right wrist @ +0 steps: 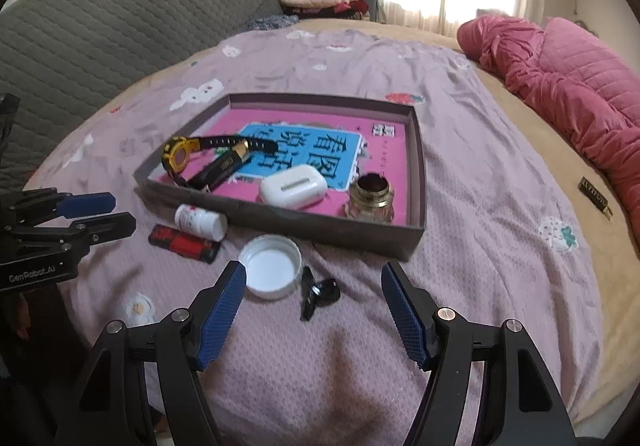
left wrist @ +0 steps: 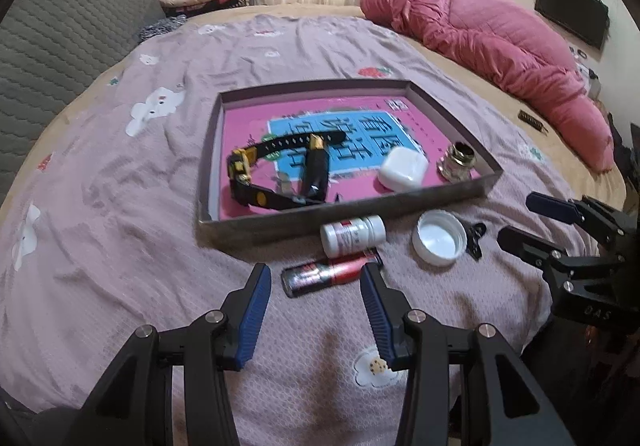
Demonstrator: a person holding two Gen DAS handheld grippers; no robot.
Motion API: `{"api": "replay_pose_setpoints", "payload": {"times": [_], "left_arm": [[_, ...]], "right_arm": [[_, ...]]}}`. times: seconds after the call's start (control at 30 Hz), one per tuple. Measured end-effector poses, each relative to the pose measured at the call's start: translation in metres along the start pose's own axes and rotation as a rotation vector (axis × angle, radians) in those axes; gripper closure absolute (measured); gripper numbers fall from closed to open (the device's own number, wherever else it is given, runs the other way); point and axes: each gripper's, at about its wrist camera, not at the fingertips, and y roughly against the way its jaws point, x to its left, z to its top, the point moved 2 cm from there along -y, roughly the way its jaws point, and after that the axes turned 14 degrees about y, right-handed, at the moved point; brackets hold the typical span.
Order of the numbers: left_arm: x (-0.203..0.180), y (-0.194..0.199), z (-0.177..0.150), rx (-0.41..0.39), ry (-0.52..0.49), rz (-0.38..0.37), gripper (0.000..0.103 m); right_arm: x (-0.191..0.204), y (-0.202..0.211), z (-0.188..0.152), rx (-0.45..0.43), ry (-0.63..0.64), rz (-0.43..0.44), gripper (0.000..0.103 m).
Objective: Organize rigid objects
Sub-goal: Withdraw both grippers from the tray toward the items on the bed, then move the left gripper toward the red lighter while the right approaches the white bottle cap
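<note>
Both hand-held grippers empty, jaws apart: left (left wrist: pixel 316 278) marked "GenRobot.AI", right (right wrist: pixel 314 278) "DAS". Shallow box (right wrist: pixel 280 224) on bed (right wrist: pixel 480 186) — watch (right wrist: pixel 180 156), white case (right wrist: pixel 294 186) inside; white bottle (left wrist: pixel 352 236), white cap (right wrist: pixel 272 272) on bed just outside it.

The left gripper (left wrist: pixel 316 278) points forward and down, and its two blue-padded fingers (left wrist: pixel 253 310) stand apart with nothing pressed between them. The right gripper (right wrist: pixel 314 278) points down in the same way; its jaws are opened wider, and the blue pads (right wrist: pixel 404 316) hold nothing. In the right wrist view the left gripper shows at the left edge, seen from the side. In the left wrist view the right gripper shows at the right edge.
</note>
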Motion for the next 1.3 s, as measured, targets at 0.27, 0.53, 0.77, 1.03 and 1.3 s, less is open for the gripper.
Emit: {"api": "replay_pose_setpoints", "payload": {"times": [0.27, 0.53, 0.77, 1.03, 1.3], "left_arm": [[-0.007, -0.001, -0.009, 0.029, -0.033, -0.007, 0.057], [-0.011, -0.002, -0.014, 0.042, -0.052, -0.007, 0.057], [-0.013, -0.005, -0.016, 0.052, -0.062, 0.0, 0.057], [-0.011, -0.015, -0.016, 0.068, -0.063, 0.011, 0.057], [0.0, -0.038, -0.006, 0.087, -0.076, 0.048, 0.057]], "right_arm": [[0.0, -0.003, -0.01, 0.031, 0.0, 0.013, 0.031], [0.005, -0.007, -0.012, 0.05, 0.014, 0.028, 0.031], [0.009, -0.013, -0.014, 0.066, 0.021, 0.037, 0.031], [0.009, -0.027, -0.017, 0.101, 0.019, 0.044, 0.031], [0.004, -0.042, -0.019, 0.13, -0.025, 0.066, 0.031]]}}
